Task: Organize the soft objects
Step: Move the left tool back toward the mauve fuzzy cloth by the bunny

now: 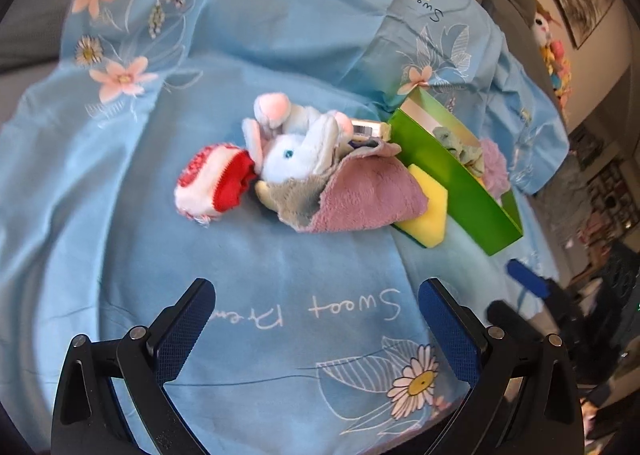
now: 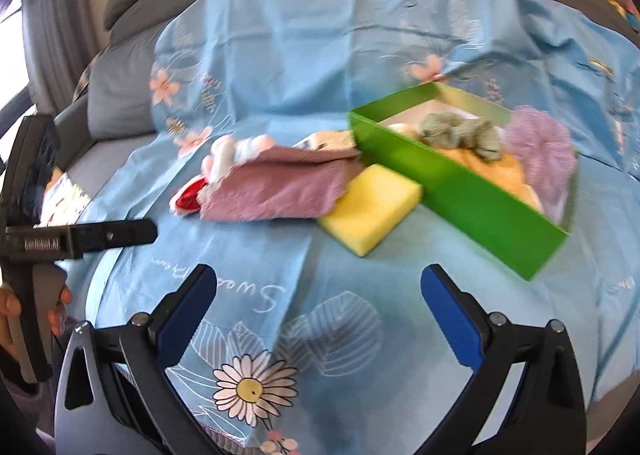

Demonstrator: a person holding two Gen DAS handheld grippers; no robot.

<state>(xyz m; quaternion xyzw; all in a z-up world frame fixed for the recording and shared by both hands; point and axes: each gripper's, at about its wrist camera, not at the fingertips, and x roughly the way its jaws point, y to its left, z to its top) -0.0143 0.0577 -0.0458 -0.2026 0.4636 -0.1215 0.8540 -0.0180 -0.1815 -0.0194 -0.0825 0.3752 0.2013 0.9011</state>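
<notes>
The left tongs [image 1: 316,329] hang apart and empty over the blue sheet [image 1: 280,15], aimed at the pile of soft things ahead. The right tongs [image 2: 318,311] are likewise spread wide with nothing between them, hovering nearer the green box [image 2: 460,191] — a fair split, I judge, with each set facing the part of the heap on its own side.

Nearest the right tongs lies the yellow sponge [image 2: 370,207], touching the box's long wall and partly under the edge of the pink cloth [image 2: 276,187]. That cloth is draped loosely over a grey cloth [image 1: 292,195] and against the bunny [image 1: 296,151], which lies on its side between the cloth and a red-and-white sock [image 1: 212,183]. Behind the bunny a small white packet [image 1: 368,130] shows; what it is cannot be told.

The box sits tilted on the soft sheet and already holds a green scrunchie [image 2: 460,133], something orange, and a lilac puff [image 2: 540,151] at its far end — so sorting seems partly done. The sponge looks the easiest next pick: exposed, firm-edged, and just beside the box. The cloth may drag the bunny along if lifted carelessly.
</notes>
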